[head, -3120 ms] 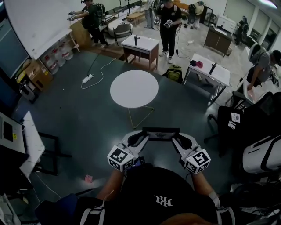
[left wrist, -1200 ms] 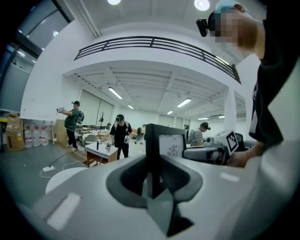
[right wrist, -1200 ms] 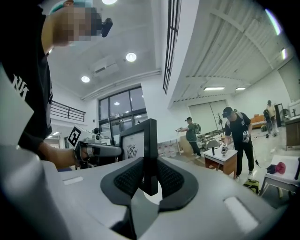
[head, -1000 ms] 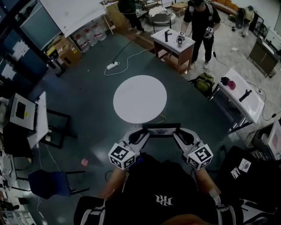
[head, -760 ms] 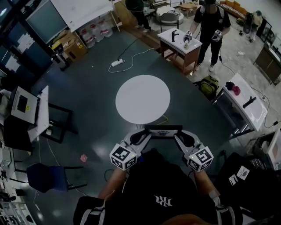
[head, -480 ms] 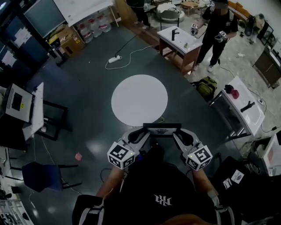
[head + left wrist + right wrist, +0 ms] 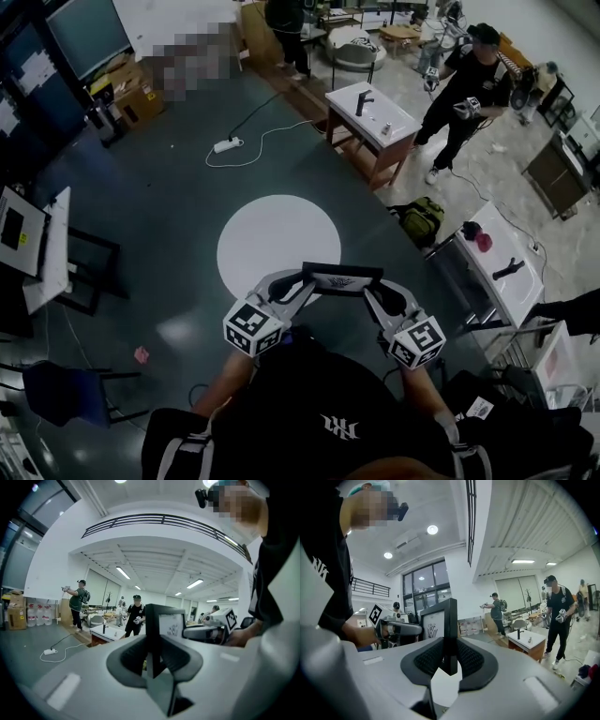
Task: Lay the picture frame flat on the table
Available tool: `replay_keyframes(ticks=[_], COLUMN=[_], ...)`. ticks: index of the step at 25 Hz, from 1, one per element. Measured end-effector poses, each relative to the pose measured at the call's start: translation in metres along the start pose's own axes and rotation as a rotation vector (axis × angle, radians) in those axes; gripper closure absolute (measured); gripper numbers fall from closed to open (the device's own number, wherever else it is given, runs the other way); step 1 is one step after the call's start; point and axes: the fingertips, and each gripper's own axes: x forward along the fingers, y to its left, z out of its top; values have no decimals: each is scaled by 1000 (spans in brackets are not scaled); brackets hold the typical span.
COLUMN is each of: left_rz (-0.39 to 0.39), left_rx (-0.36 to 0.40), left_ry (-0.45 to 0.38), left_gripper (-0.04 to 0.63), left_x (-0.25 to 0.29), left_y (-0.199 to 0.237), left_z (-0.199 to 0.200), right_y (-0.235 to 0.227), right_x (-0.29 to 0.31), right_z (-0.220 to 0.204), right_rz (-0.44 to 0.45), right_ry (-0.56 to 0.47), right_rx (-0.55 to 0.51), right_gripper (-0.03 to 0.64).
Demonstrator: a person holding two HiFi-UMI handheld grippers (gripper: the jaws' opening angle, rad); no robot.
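I have both forearms drawn in close to my chest, elbows bent, the two grippers angled inward toward each other. The left gripper (image 7: 298,284) pinches the left side edge of the picture frame (image 7: 342,278), and the right gripper (image 7: 371,293) pinches the opposite side edge. In each gripper view the dark frame edge sits squeezed between the ribbed pads, so both grips are firm. The frame hangs in the air between them, standing upright with its printed face showing. It is not on any surface. From my head camera it overlaps the near edge of the round white table (image 7: 272,234), which stands on the dark floor (image 7: 159,225) below and ahead of me.

Compared with half a second ago, my hands and the frame keep the same pose and the same grip; the jaws have not shifted. What changes is the room around them: the round table sits lower and further left in my view, now reaching under the frame where before it stopped just short. The person in black (image 7: 464,98) by the small wooden table (image 7: 370,112) appears further right.
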Motion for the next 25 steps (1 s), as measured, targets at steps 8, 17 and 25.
replay_keyframes(ticks=[8,17,25], left_rz=[57,197,381], left_rx=[6,-86,-207], left_ry=[-10,2,28], left_gripper=[515,515,514], left_x=[29,5,6], left_y=[71,143,217], left_z=[8,-18,-51], right_y=[-39,-32,-47], right_x=[73,161,252], right_z=[8,-10,-34], right_rz=[58,214,393], right_ry=[16,118,227], right_rx=[-20,-25,-13], right_gripper=[538,537,538])
